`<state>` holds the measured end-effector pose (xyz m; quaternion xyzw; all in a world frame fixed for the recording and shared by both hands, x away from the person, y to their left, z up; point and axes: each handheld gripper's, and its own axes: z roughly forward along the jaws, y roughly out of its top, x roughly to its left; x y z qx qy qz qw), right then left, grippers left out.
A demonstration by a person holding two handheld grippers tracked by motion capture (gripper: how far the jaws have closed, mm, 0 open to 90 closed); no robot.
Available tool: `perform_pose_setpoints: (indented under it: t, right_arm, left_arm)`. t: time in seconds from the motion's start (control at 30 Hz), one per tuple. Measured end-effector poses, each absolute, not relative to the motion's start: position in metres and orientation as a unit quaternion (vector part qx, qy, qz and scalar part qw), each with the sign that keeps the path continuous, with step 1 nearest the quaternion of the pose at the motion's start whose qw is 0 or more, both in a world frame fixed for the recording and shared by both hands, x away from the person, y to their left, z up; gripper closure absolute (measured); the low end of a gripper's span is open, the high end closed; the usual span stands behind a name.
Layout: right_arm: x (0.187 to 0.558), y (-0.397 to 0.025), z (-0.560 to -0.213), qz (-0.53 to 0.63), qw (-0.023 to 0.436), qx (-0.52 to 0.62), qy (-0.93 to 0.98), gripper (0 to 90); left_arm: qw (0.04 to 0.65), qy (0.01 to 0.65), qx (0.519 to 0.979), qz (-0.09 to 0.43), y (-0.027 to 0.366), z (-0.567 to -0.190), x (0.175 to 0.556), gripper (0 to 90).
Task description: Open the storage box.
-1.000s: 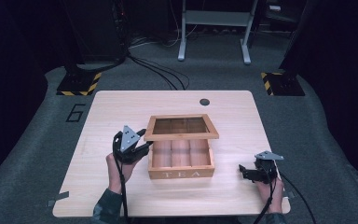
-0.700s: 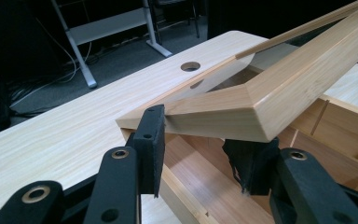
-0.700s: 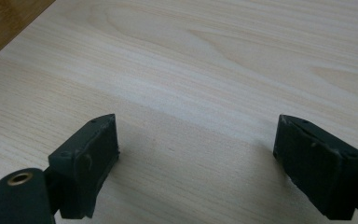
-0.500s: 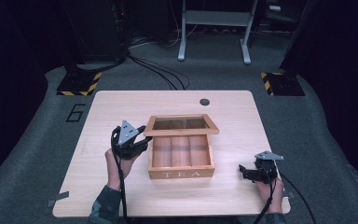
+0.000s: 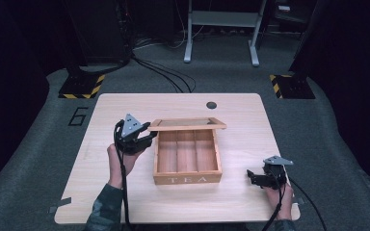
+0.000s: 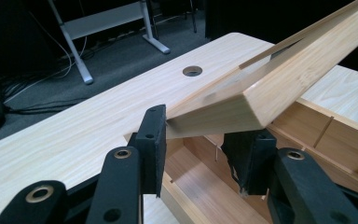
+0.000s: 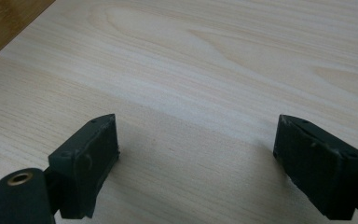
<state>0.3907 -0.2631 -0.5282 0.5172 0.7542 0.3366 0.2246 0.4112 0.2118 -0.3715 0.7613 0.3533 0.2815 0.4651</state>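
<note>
A wooden tea box (image 5: 188, 179) marked TEA stands mid-table, with three bare compartments. Its hinged lid (image 5: 187, 124) is raised on the far side and tilted. My left gripper (image 5: 149, 138) is at the lid's left front corner, shut on it. In the left gripper view the lid's corner (image 6: 279, 88) sits between the jaws of that gripper (image 6: 200, 149), above the box's open inside. My right gripper (image 5: 251, 177) rests low on the table to the right of the box. It is open (image 7: 196, 154), with only bare wood between its jaws.
The light wooden table (image 5: 125, 197) has a round hole (image 5: 211, 105) near its far edge, behind the box. On the floor beyond are cables, a metal stand (image 5: 220, 29) and yellow-black striped bases (image 5: 82, 85). Bare tabletop lies left and right of the box.
The left gripper has swung the lid's left corner upward and back, so the lid stands higher. The right gripper has stayed in place.
</note>
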Motion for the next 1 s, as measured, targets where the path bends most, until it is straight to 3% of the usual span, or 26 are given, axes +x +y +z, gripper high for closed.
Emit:
perform_pose_setpoints:
  t: [1.0]
  right_arm:
    - [0.391,-0.263,-0.528,0.337,0.223,0.518,0.754,13.3]
  left_arm:
    - [0.454,0.352,0.776,0.260,0.215,-0.331,0.462,62.1]
